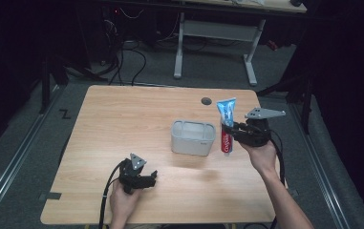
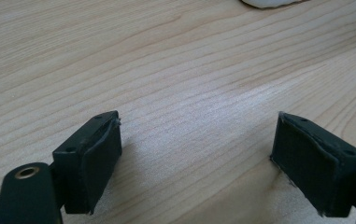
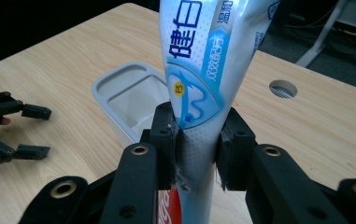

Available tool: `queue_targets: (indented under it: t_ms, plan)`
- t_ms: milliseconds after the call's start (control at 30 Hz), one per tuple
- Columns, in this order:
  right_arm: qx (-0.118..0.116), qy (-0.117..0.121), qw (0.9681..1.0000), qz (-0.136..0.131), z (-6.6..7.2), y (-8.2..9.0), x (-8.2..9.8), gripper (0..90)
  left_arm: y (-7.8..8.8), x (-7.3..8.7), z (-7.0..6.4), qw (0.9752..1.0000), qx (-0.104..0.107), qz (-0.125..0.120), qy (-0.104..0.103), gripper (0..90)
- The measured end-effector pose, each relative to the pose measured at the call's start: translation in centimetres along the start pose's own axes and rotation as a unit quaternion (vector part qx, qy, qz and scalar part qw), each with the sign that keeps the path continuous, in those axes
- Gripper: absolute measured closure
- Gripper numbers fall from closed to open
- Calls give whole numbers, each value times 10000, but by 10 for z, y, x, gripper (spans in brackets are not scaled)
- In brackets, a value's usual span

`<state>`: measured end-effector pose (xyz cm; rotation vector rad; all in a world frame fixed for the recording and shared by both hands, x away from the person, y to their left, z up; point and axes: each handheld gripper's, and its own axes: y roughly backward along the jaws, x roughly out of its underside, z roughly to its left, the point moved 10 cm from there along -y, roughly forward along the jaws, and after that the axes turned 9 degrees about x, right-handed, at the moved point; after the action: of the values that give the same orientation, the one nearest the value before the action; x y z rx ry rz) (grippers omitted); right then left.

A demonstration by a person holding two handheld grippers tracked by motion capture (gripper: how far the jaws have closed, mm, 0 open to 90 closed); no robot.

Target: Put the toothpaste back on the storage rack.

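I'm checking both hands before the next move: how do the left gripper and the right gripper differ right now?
The left gripper is open with nothing between its jaws; the right gripper is shut on the toothpaste tube. The left gripper sits low at the table's near edge; the right gripper is raised beside the grey bin, holding the tube roughly upright. Both are black, each held in a hand.
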<state>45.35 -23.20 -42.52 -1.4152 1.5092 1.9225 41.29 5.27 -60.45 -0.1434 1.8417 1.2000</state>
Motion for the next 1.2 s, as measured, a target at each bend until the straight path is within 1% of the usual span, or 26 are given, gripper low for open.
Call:
queue_targets:
  t_ms: [133, 300, 400, 467, 600, 767, 900, 1000, 1200]
  plan:
    - [-100, 66, 9999, -48, 5, 1, -8, 712, 0, 0, 0, 10000, 2, 0, 0, 163]
    - [-221, 47, 9997, -106, 10, 2, -17, 713, 0, 0, 0, 10000, 8, 0, 1, 163]
    - [-222, 105, 9996, -155, 14, 1, -23, 714, 0, 0, 0, 10000, 10, -1, 0, 163]
    - [-286, 91, 9994, -188, 17, 0, -27, 714, 0, 0, 0, 10000, 16, -2, 10, 163]
    - [-359, 171, 9990, -200, 25, -6, -35, 714, 0, 0, 0, 10000, 9, -4, 1, 163]
    - [-498, 167, 9983, -255, 33, -12, -44, 714, 0, 0, 0, 10000, 9, -3, 2, 163]
    - [-555, 170, 9978, -304, 36, -15, -50, 714, 0, 0, 0, 10000, 12, -4, 5, 163]
    - [-539, 175, 9979, -319, 38, -17, -54, 714, 0, 0, 0, 10000, 11, -5, 6, 162]
    - [-568, 68, 9977, -357, 36, -24, -61, 714, 0, 0, 0, 10000, 11, -5, 4, 163]
